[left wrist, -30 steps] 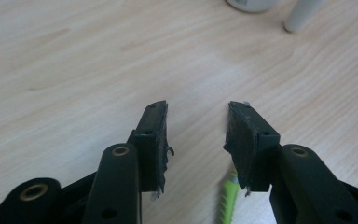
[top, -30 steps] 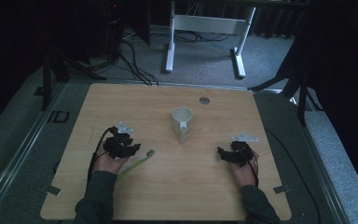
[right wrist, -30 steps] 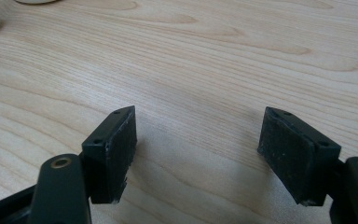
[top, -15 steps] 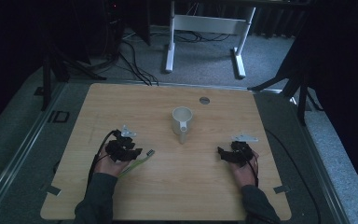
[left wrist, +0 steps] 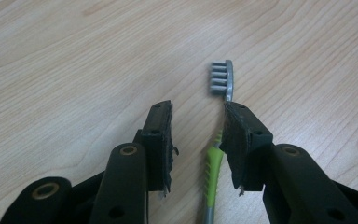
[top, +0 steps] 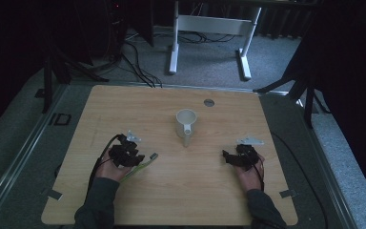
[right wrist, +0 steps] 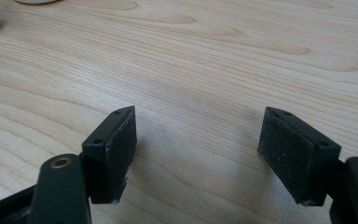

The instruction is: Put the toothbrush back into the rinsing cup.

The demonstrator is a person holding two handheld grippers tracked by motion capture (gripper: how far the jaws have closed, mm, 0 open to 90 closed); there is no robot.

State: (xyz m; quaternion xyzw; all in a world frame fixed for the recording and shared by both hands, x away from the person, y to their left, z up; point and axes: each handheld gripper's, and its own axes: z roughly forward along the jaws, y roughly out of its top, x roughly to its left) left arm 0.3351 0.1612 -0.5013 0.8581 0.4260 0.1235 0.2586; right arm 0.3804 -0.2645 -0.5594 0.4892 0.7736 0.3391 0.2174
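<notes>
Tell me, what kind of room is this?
Probably a lab or recording room: a pale wooden table ringed by dark curtains, loose black cables on grey carpet, and a white metal stand.

High view: you look down and forward from above your side onto the whole wooden table, floor beyond.
Left gripper view: close over the tabletop, along the left gripper to the toothbrush.
Right gripper view: equally low, along the right gripper.
Shared: the same tabletop; toothbrush in the high and left views.
</notes>
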